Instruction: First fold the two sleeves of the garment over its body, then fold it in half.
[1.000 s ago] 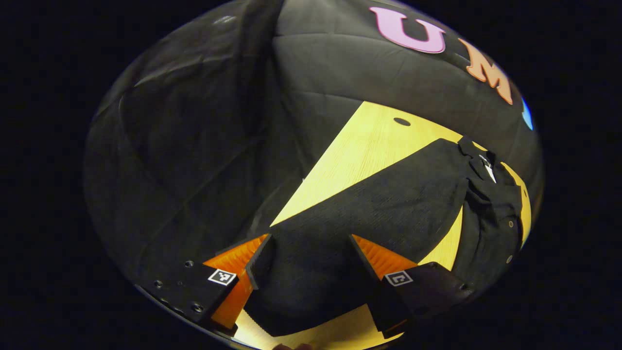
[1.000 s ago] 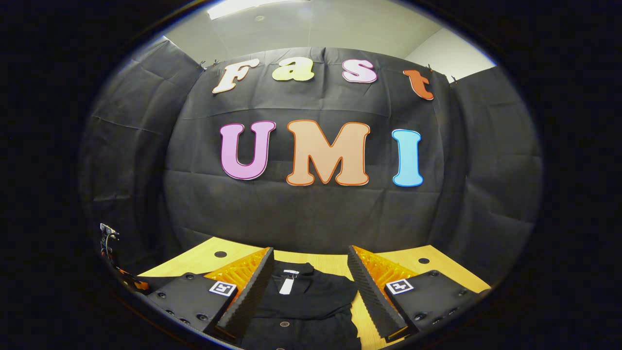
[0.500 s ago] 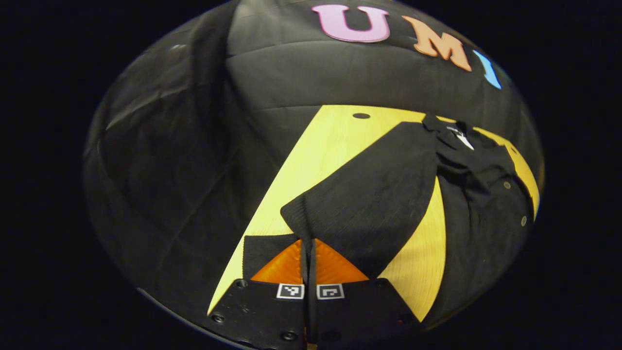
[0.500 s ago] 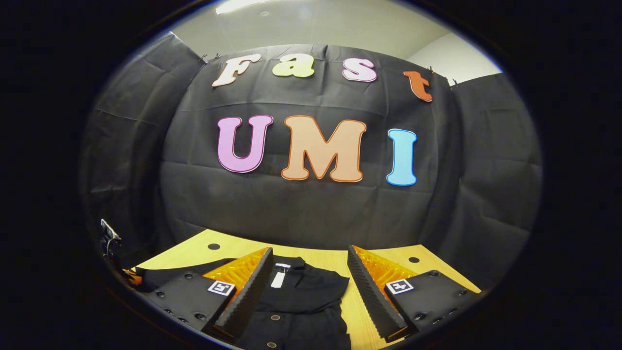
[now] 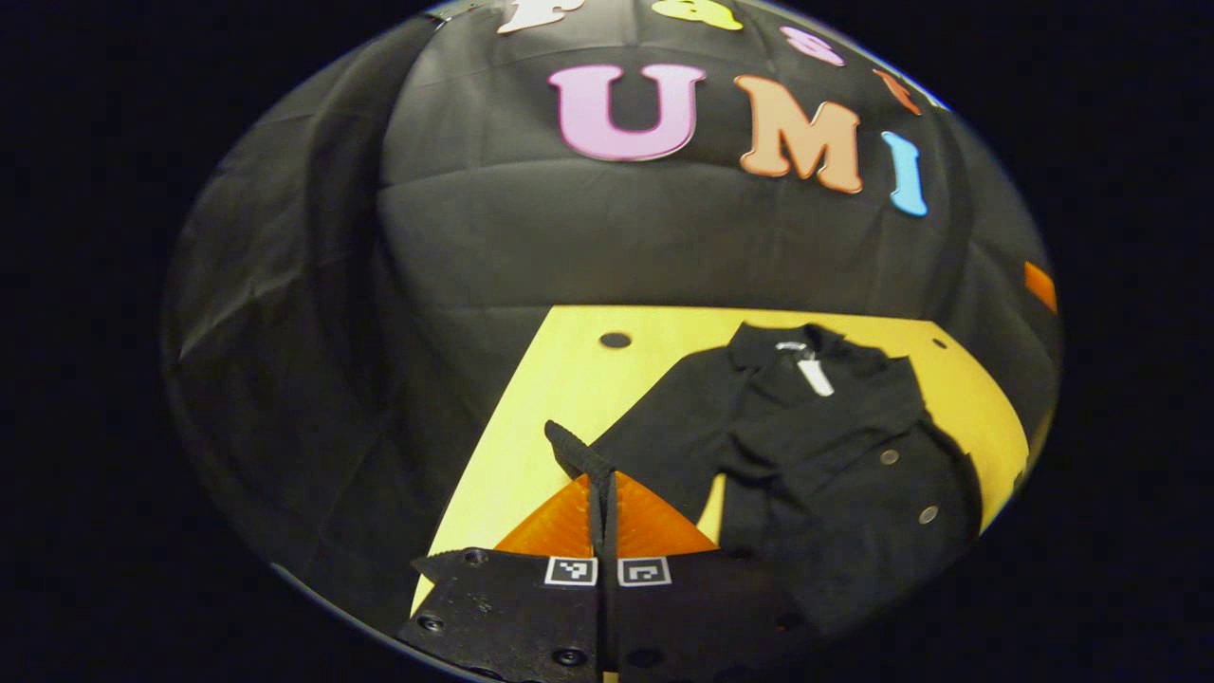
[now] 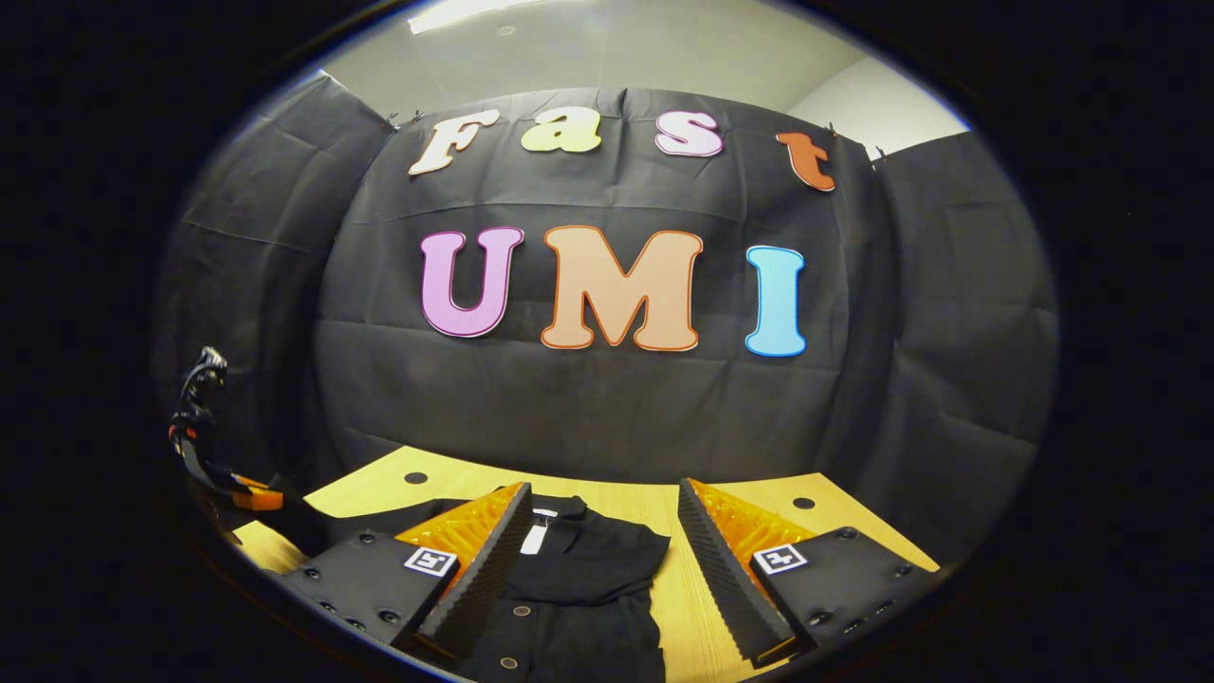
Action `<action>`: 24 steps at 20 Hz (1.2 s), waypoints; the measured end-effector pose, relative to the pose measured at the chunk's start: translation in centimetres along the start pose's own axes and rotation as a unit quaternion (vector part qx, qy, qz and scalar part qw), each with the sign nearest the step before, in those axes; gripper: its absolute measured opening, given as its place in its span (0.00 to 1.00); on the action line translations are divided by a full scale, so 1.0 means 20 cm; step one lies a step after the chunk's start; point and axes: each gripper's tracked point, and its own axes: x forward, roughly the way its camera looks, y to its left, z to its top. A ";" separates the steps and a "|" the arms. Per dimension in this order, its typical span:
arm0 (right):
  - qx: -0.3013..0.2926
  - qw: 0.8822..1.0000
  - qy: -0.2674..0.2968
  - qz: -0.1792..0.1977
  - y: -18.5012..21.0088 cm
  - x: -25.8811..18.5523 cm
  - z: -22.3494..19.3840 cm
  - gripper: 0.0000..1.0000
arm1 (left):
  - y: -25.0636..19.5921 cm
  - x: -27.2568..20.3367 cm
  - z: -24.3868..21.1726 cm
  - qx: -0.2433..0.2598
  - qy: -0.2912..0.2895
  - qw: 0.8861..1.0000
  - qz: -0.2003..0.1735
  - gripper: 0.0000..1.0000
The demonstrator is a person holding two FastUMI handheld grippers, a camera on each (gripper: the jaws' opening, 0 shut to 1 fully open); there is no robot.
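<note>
Garment: a black buttoned knit cardigan [image 5: 835,455] is laid on the yellow wooden table [image 5: 550,379].
Left gripper [image 5: 603,486]: closed, its sleeve cuff [image 5: 569,446] is pinched.
Right gripper [image 6: 597,560]: spread apart, held above the collar.
Handling: judged soft, light, limp; best taken at cuffs and hem.

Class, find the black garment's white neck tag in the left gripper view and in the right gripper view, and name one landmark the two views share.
Left gripper view: the white neck tag sits right of centre, inside the collar at the far end of the black garment.
Right gripper view: the tag lies low and just left of centre, beside the right gripper's left finger.
Shared landmark: the dark round hole in the yellow table.
</note>
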 end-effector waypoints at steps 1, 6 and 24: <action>0.002 1.000 0.001 -0.001 -0.03 0.00 -0.01 0.97 | -0.07 0.01 0.08 0.006 -0.012 1.000 -0.014 0.00; 0.018 1.000 0.002 -0.011 -0.21 -0.02 -0.05 0.97 | -0.45 0.04 0.40 0.049 -0.070 0.993 -0.082 0.00; 0.037 0.994 0.034 -0.100 -0.88 -0.16 -0.24 0.97 | -1.64 0.47 0.54 0.151 -0.060 0.962 -0.221 0.00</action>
